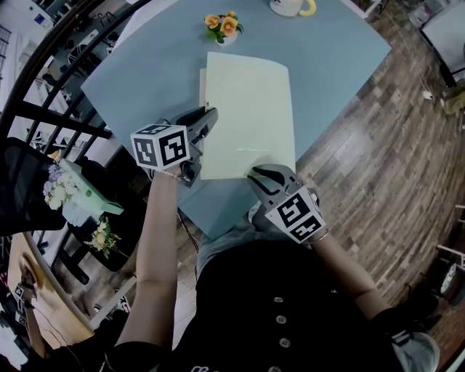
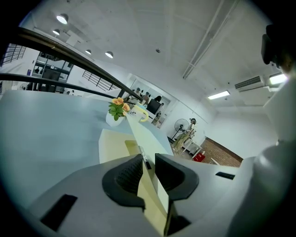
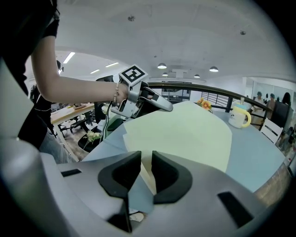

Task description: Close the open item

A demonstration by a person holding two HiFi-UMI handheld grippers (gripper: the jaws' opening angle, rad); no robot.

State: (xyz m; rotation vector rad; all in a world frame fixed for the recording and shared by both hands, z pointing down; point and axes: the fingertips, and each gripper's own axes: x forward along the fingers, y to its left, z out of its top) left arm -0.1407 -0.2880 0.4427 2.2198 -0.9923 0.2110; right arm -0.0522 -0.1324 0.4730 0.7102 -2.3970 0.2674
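Folder [image 1: 247, 116] in pale yellow-green lies lengthwise on the blue-grey table [image 1: 327, 58], in front of the person, with a small pot of flowers [image 1: 224, 27] and a mug [image 1: 290, 6] well beyond its far end. The left gripper [image 1: 207, 120] has its jaws clamped on the folder's left edge; in the left gripper view the cover runs edge-on between the pads [image 2: 132, 173], raised off a lower leaf that rests flat on the table, and a small dark clip sits on that edge just past the jaws. The right gripper [image 1: 258, 174] is at the near edge, and the right gripper view shows its jaws drawn close together on the corner of the sheet, pinching it. From above, the cover looks almost down, with only a narrow strip of the lower leaf showing along the left side, so I judge the step in hand to be the last part of the closing: laying the cover flat. The next move seems to call for the left gripper to lower its edge until it meets the leaf beneath, squarely over it, while the right gripper holds the near end so the folder does not slide; only then should both let go. Where the spine lies I cannot tell.
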